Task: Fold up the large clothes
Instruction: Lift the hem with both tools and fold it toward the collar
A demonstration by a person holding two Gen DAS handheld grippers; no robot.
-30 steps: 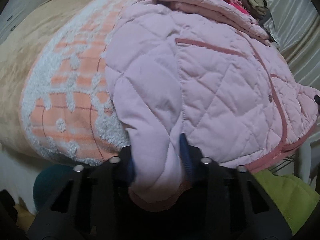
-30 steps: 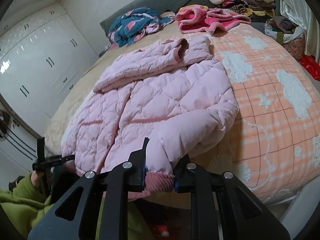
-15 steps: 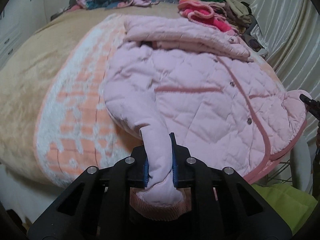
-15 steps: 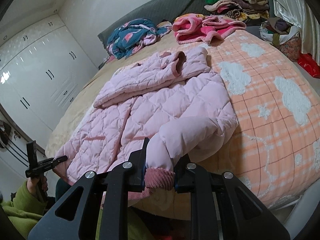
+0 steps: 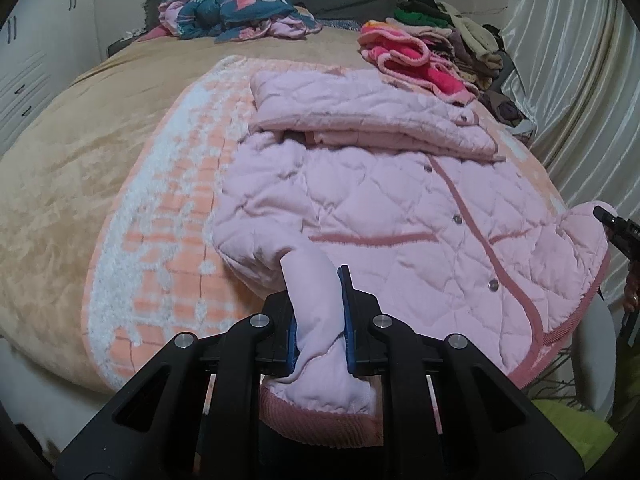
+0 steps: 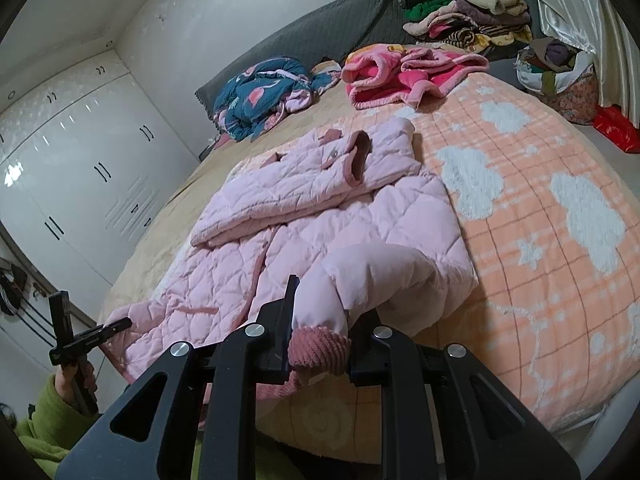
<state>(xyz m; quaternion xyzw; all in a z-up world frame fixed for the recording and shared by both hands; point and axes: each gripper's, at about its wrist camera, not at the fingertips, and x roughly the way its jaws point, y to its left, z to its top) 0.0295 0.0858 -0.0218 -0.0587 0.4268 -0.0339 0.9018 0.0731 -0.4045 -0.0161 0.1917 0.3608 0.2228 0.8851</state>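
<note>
A pink quilted jacket [image 5: 400, 200] lies front up on the bed, its far sleeve folded across the chest; it also shows in the right wrist view [image 6: 320, 224]. My left gripper [image 5: 319, 312] is shut on the pink sleeve [image 5: 316, 320] just above its ribbed cuff, lifted off the bed edge. My right gripper [image 6: 322, 320] is shut on the sleeve's ribbed cuff [image 6: 320, 350] at the near bed edge. Each gripper shows at the edge of the other's view, as the right gripper [image 5: 616, 232] and the left gripper [image 6: 80, 340].
An orange checked blanket [image 6: 560, 240] with white clouds covers the tan bed [image 5: 80, 152]. A blue patterned quilt [image 6: 260, 92], a bright pink blanket [image 6: 400, 76] and a clothes pile [image 6: 468, 8] lie near the grey headboard. White wardrobes [image 6: 80, 184] stand to the left.
Both grippers have pulled back and risen from the bed edge with the cloth in them. The left gripper has closed on the sleeve and drawn it up off the jacket's side.
</note>
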